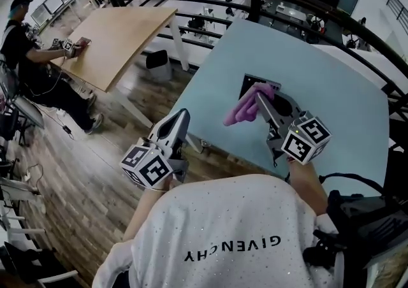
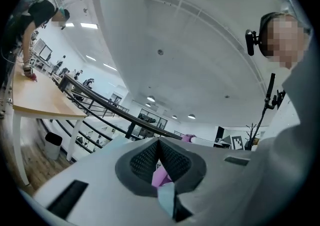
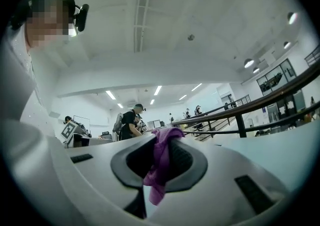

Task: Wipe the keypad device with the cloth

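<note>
The table [image 1: 338, 89] is a broad, smooth, pale blue-green slab, matte and bare around the work.

The left gripper [image 1: 184, 115] hangs off the table's near edge, its jaws together on nothing, well apart from the job. The right gripper [image 1: 260, 100] reaches over the table with its jaws clamped on the cloth.

The device [image 1: 250, 84] lies flat near the middle of the table, a dark, thin, hard-edged rectangle, half covered by cloth and gripper. The keys are too small to make out. It looks light enough to skate under a sideways wipe, so I'd press down on it or steady an edge with the free gripper.

The cloth [image 1: 244, 107] is purple, soft and limp. It bunches at the pinch and droops in a loose tail, so a grip near its middle leaves the most fabric to drag.
</note>
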`<action>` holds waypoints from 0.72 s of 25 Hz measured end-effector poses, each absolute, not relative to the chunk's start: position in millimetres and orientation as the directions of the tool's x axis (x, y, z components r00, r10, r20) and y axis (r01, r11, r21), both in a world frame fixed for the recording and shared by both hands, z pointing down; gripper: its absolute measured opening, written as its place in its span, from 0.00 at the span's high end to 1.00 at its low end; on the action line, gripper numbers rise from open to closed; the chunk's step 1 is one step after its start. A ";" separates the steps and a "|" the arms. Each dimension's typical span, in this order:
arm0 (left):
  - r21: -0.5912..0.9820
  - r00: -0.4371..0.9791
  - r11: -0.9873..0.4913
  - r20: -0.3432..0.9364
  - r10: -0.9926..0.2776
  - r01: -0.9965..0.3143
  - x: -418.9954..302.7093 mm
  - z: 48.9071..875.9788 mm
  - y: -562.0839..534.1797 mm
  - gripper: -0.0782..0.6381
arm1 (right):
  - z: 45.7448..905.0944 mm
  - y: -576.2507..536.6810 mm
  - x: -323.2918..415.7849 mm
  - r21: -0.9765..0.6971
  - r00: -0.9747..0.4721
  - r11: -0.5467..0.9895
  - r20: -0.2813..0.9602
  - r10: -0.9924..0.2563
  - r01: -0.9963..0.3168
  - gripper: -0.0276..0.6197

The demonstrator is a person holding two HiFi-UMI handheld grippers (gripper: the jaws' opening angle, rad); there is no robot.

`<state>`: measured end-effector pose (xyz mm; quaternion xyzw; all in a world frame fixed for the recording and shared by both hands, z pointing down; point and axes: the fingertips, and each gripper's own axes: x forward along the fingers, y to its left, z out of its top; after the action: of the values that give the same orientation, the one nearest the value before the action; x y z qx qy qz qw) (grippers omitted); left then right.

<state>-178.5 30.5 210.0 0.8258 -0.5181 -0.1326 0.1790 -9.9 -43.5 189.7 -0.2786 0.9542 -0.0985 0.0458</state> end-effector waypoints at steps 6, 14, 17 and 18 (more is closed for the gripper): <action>0.404 0.492 -0.449 0.004 -0.870 -0.797 -187.7 227.4 4.5 0.89 | 213.9 -63.4 -23.9 -0.253 -0.815 0.791 -0.014 -0.579 -0.557 0.90; 0.440 0.537 -0.469 0.035 -0.843 -0.766 -177.9 253.9 -12.1 0.89 | 239.9 -79.3 -19.8 -0.202 -0.752 0.728 0.082 -0.654 -0.655 0.89; 0.450 0.560 -0.479 0.060 -0.826 -0.754 -167.2 266.0 -19.9 0.89 | 254.4 -87.8 -16.5 -0.190 -0.734 0.710 0.134 -0.666 -0.678 0.90; 0.452 0.567 -0.482 0.066 -0.821 -0.750 -163.5 270.5 -23.5 0.89 | 260.9 -91.3 -14.3 -0.194 -0.730 0.704 0.145 -0.668 -0.683 0.90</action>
<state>-163.5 -23.5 270.5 0.8572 -0.4582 -0.0796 0.2211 -14.3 -91.3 260.9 -0.3661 0.9225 -0.1179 -0.0316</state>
